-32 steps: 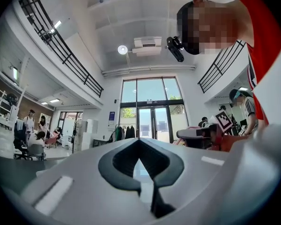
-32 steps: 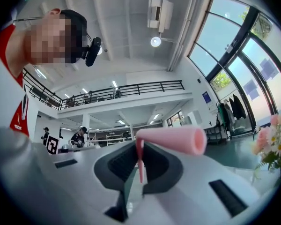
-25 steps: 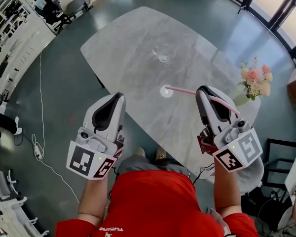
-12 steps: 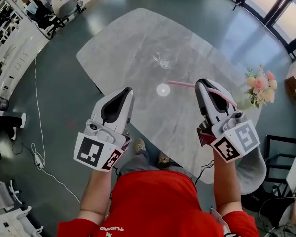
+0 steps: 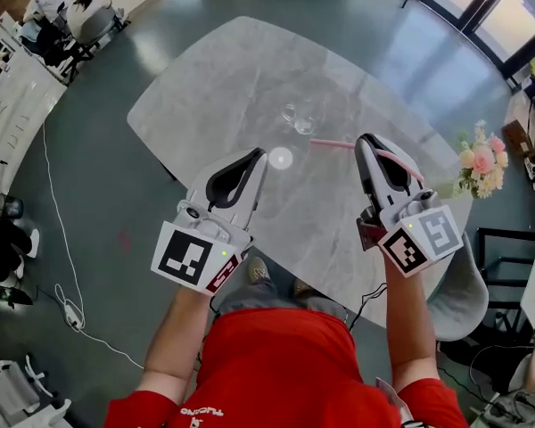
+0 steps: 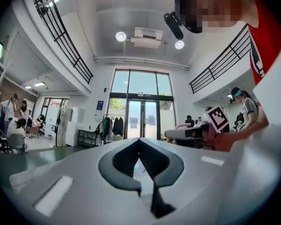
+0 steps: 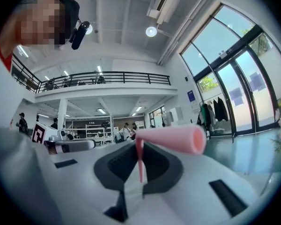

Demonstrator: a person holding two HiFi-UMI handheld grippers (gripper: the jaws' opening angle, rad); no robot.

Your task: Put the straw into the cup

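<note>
One pink straw [image 5: 332, 143] (bent, hollow) clamped in right gripper [image 5: 368, 140]; left gripper [image 5: 256, 155] closed, empty; cup [image 5: 303, 123] clear.

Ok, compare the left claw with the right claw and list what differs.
The right claw pinches a pink straw; the left claw holds nothing. In the head view, the left claw leans rightward, the right claw slightly leftward. Both are closed, tips over the table.

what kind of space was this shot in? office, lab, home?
Looks like an open office lobby or atrium, not a home: a railed mezzanine overhead, tall glass entrance doors, and seated people beyond the grey stone-look table.
</note>
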